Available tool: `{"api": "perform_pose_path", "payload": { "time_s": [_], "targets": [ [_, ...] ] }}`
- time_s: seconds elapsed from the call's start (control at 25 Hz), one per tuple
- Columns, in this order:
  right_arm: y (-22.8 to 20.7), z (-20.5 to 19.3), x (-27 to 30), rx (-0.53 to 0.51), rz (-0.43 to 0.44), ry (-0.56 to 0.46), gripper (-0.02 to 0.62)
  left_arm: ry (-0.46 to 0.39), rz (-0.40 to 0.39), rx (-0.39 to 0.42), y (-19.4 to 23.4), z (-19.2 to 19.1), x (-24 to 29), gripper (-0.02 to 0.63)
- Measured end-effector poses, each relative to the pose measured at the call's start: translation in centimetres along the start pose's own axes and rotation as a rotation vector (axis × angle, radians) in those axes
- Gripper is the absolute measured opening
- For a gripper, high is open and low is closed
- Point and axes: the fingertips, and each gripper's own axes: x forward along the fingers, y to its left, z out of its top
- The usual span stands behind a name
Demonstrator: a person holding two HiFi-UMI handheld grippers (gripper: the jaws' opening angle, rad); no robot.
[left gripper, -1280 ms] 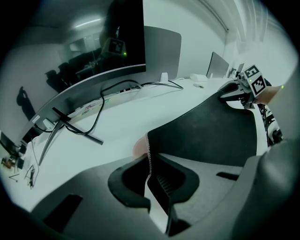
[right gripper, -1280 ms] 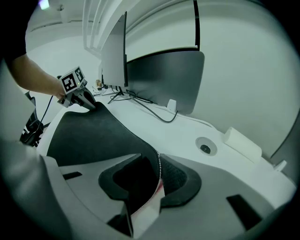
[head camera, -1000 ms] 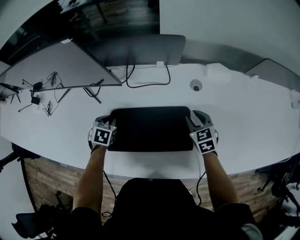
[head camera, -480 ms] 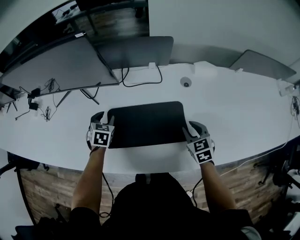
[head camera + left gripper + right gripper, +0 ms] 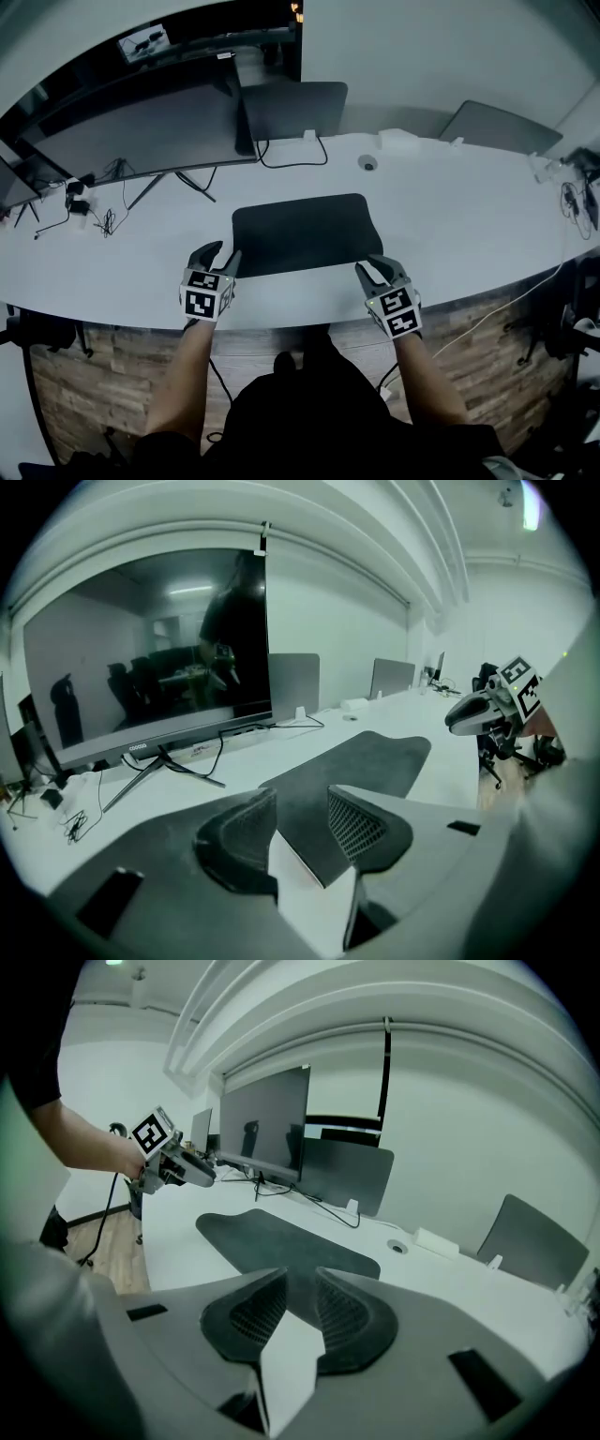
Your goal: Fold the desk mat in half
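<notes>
Desk (image 5: pixel 469 216) ends cut off. L gripper (image 5: pixel 223 251) jaws just opened, R gripper (image 5: pixel 372 265) jaws just narrowing; both part-open & empty, by mat's (image 5: pixel 305 232) near corners.

Drew the left gripper (image 5: pixel 217 255) off the left short end of the dark rectangular desk mat (image 5: pixel 305 234) and back toward the near edge of the white counter (image 5: pixel 469 220), to just beside the mat's near left corner. Let its jaws open, with nothing between them. Pulled the right gripper (image 5: pixel 373 267) off the right end likewise, to just beside the near right corner. Have just been closing its jaws, now narrower and empty.
</notes>
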Motion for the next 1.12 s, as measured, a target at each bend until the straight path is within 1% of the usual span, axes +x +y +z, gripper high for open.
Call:
{"api": "perform_pose_path", "payload": {
  "time_s": [0.28,0.52,0.76,0.92,1.04,1.12],
  "targets": [
    [5.0,0.9,-5.8,0.010,-0.055,-0.052,0.074,-0.106,-0.050,0.004,-1.9,-0.4,-7.2,0.164],
    [8.0,1.6,-10.4,0.024,-0.111,-0.082,0.071,-0.183,-0.117,-0.011,-3.7,0.1,-11.7,0.164],
    [8.6,2.8,-14.0,0.037,-0.151,-0.119,0.067,-0.259,-0.153,-0.016,-4.9,1.7,-14.7,0.164],
    [7.6,3.7,-15.8,0.048,-0.177,-0.148,0.069,-0.290,-0.174,-0.019,-6.3,2.8,-15.6,0.163],
    [7.0,4.4,-16.5,0.058,-0.168,-0.175,0.069,-0.299,-0.185,-0.014,-7.6,3.4,-16.0,0.163],
    [6.7,4.9,-16.9,0.055,-0.146,-0.193,0.069,-0.310,-0.184,-0.028,-8.3,3.9,-16.3,0.163]
  ]
}}
